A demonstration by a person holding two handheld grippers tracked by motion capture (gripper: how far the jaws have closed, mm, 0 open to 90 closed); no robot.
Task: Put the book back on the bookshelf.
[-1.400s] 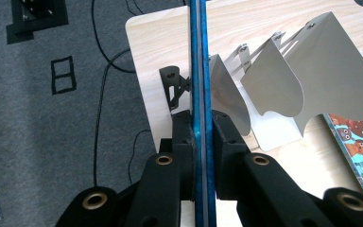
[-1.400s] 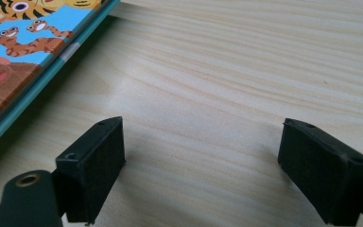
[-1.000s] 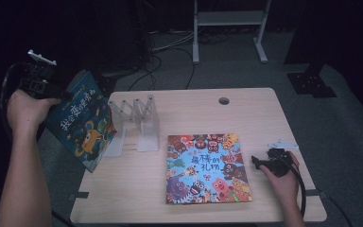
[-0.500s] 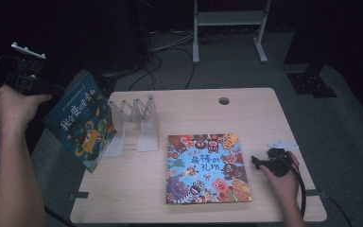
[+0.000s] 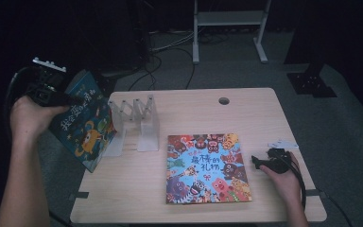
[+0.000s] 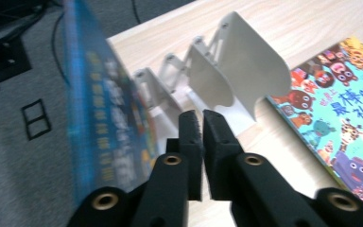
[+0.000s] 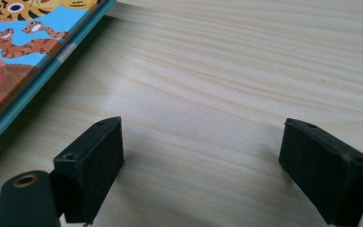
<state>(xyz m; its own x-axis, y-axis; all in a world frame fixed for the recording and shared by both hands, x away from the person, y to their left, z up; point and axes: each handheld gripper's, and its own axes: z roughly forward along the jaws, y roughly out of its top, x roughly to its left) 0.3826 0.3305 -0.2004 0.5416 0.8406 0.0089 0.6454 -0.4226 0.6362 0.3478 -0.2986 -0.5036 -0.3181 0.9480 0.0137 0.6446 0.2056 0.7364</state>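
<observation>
A blue picture book (image 5: 82, 125) (image 6: 99, 118) stands tilted at the table's left edge, leaning by a white accordion book rack (image 5: 137, 116) (image 6: 236, 71). My left gripper (image 5: 71, 99) (image 6: 202, 116) hovers at the book's upper edge. Its jaws have just opened a hair and stand all but shut, a thin slit between the pads and nothing in it. A colourful animal picture book (image 5: 205, 168) (image 6: 345, 109) (image 7: 19, 38) lies flat in the middle. My right gripper (image 5: 255, 163) (image 7: 203, 146) rests open on the wood just right of that book, holding nothing.
The wooden table (image 5: 246, 109) has a cable hole (image 5: 224, 100) near its far edge and a small white tag (image 5: 282, 143) at the right. Grey carpet, cables and a white stand's legs (image 5: 229, 28) lie beyond the table.
My left hand swung out to the left away from the blue book, then came back right to its top edge. The right hand and both books kept still.
</observation>
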